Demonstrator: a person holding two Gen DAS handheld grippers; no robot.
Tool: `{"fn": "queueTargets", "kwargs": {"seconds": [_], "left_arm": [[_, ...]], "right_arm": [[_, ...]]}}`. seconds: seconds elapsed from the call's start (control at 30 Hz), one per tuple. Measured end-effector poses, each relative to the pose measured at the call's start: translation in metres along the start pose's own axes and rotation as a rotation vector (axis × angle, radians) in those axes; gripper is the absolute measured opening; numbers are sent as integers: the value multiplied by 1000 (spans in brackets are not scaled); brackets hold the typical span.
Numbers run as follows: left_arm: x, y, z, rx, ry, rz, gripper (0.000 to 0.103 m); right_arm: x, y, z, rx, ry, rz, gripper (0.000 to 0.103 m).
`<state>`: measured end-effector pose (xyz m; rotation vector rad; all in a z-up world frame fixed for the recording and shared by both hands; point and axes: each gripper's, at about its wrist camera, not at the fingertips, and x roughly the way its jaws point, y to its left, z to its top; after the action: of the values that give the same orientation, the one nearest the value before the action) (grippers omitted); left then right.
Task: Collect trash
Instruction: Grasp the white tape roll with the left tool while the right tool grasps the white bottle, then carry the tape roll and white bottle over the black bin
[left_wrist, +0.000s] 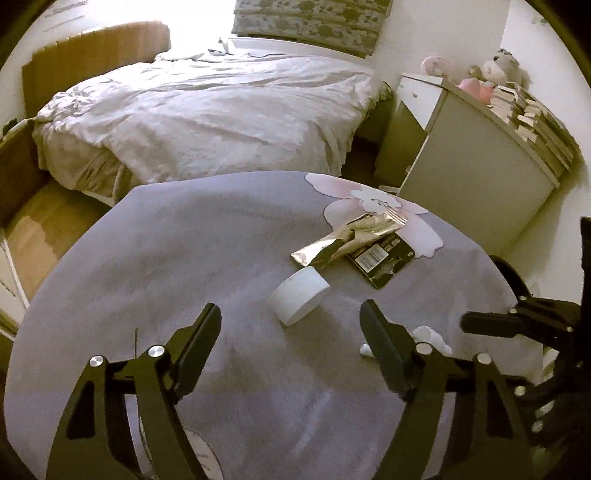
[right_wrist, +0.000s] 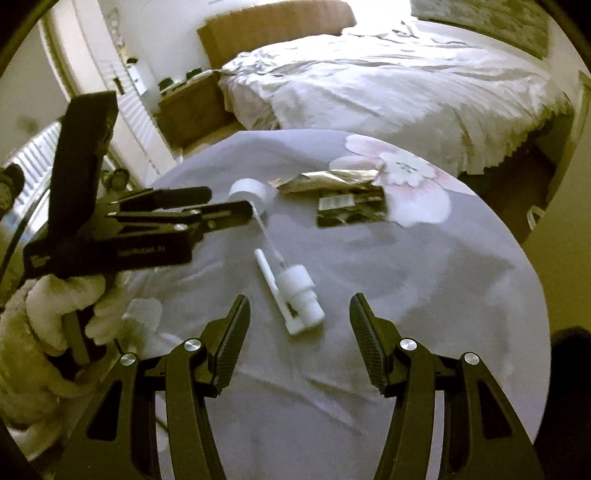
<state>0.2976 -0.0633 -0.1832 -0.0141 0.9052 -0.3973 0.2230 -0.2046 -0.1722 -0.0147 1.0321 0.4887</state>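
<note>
A round table with a grey floral cloth (left_wrist: 184, 240) holds the trash. A white round tub (left_wrist: 298, 300) lies on its side just ahead of my open, empty left gripper (left_wrist: 291, 326); it also shows in the right wrist view (right_wrist: 248, 189). A silver foil wrapper (left_wrist: 351, 236) and a black packet (left_wrist: 382, 260) lie beyond it, and show in the right wrist view as the wrapper (right_wrist: 325, 177) and the packet (right_wrist: 351, 206). A white spray pump part (right_wrist: 291, 291) lies just ahead of my open, empty right gripper (right_wrist: 300, 317). My left gripper (right_wrist: 225, 205) appears at left there.
A bed with pale rumpled bedding (left_wrist: 207, 114) stands beyond the table. A white cabinet (left_wrist: 476, 147) with books and soft toys stands at the right. A cardboard box (left_wrist: 14, 173) sits at the left. A gloved hand (right_wrist: 55, 310) holds the left gripper.
</note>
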Motion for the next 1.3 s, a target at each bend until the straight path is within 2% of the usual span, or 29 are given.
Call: {"fn": "queueTargets", "kwargs": {"seconds": [0.2, 0.23, 0.4, 0.43, 0.57, 0.77, 0.9, 1.1, 1.3], "left_arm": [[11, 9, 5, -4, 9, -7, 63], [12, 9, 5, -2, 11, -10, 61], [20, 4, 6, 27, 15, -9, 42], [21, 3, 6, 30, 13, -10, 39], [22, 3, 6, 30, 8, 2, 18], [0, -3, 1, 18, -40, 4, 17], [-23, -23, -4, 45, -64, -22, 17], [-59, -82, -2, 130, -118, -95, 17], [-79, -142, 5, 225, -171, -162, 17]], "right_arm": [[20, 6, 7, -11, 19, -23, 57], [21, 6, 8, -11, 20, -27, 52], [24, -2, 7, 41, 21, -12, 30], [22, -7, 7, 66, 19, -1, 28], [14, -21, 2, 125, 12, 19, 27], [-12, -32, -6, 158, -5, 50, 27], [-39, -40, -14, 176, -37, 63, 27], [-87, -60, -27, 237, -99, 64, 27], [-131, -89, -40, 291, -169, 19, 27]]}}
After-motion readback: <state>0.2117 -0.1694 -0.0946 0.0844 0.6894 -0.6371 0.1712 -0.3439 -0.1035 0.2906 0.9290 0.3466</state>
